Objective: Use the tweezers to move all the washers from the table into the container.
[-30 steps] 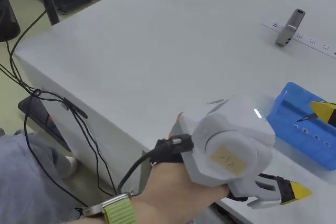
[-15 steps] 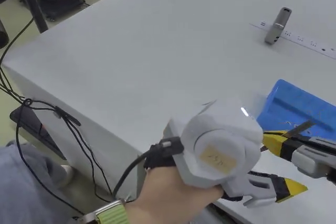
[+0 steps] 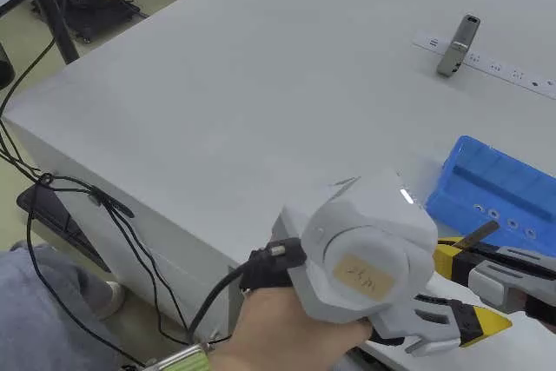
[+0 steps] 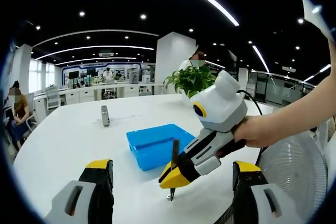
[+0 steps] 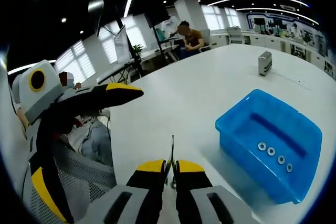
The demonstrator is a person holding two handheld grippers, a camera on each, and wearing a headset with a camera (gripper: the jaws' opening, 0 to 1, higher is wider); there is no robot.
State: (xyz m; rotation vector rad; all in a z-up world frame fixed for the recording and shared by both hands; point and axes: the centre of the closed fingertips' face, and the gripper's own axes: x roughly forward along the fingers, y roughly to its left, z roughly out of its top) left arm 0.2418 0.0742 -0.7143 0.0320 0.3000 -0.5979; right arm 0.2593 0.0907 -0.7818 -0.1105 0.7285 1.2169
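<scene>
While four washers (image 5: pixel 271 151) lie in one container (image 5: pixel 239 145), right gripper (image 5: pixel 171 167) fingers clamp one tweezers (image 5: pixel 172 148) and left gripper (image 4: pixel 171 166) fingers gape.

Blue container (image 5: pixel 233 139) holds four washers (image 5: pixel 271 151); tweezers (image 5: pixel 172 151) apparently upright nearby.

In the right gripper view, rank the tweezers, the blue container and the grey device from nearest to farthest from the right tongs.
1. The tweezers: clamped in the right tongs.
2. The blue container: ahead, to the view's right.
3. The grey device: far back, beyond the container.
</scene>
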